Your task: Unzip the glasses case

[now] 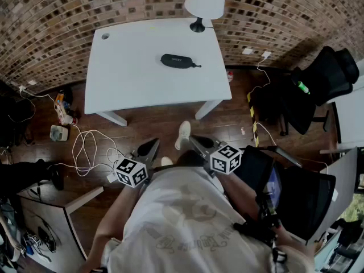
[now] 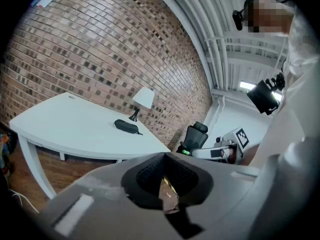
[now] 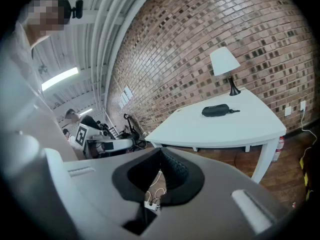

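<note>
One case (image 1: 176, 61) and one lamp (image 1: 203, 1) on one worktop (image 1: 131, 78), well ahead of left tongs (image 1: 152, 145) and right tongs (image 1: 193, 140); both clenched, empty.

The head view looks steeply down from above the person; the surface (image 1: 131, 78) lies well ahead. Both gripper views face it from afar, tilted slightly downward. All three views share the surface, glasses case (image 1: 175, 61) and lamp (image 1: 205, 1).

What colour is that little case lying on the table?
Black. The glasses case shows best in the head view.
</note>
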The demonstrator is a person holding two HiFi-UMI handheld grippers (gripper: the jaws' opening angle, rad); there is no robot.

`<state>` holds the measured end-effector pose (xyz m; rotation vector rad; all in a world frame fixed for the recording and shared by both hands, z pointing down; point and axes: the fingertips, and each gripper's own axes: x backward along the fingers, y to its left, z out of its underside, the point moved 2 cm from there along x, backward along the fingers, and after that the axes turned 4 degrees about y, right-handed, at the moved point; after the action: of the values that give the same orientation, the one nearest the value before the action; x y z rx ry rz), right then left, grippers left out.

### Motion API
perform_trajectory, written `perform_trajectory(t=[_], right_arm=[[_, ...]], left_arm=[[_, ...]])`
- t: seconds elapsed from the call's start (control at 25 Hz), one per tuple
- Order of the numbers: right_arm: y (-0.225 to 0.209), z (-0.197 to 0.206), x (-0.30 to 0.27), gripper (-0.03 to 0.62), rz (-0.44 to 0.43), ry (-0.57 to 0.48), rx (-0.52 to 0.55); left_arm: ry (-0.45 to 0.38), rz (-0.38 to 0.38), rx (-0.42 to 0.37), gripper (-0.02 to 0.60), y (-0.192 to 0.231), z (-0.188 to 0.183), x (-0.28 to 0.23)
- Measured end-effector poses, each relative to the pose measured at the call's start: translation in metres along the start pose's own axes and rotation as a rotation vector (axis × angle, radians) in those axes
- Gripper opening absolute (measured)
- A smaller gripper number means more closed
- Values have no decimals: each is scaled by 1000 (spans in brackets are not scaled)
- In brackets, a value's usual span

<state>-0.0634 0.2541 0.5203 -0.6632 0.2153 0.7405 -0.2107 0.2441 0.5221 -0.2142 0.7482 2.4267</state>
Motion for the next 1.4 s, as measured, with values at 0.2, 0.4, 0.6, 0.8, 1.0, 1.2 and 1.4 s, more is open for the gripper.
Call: perform_trajectory(t=[0.2,0.4,0.6,0.8,1.0,1.2,1.4], right_arm=[[-10,-6,-6,9,14,-2,4],[-14,-12,-16,9,11,-5,-2],[-21,-12,-26,9,13,9,-19],[-36,-24,-34,9,15,23,-25],[-55,-43,-51,9,9,33,-27],[-73,-70,-70,9,-5,41,-28],[-91,-97,-92,9,-37,69,-16]], left_arm=[[13,21,1,3,8,-4,-11],[36,26,0,3,13,-4,-16],[49,21,9,5,24,-5,-21],[52,18,11,5,36,-20,-36],[60,20,3,3,49,-35,-52],[52,-11,4,3,71,-58,-63],[43,-54,24,3,92,-79,-73]])
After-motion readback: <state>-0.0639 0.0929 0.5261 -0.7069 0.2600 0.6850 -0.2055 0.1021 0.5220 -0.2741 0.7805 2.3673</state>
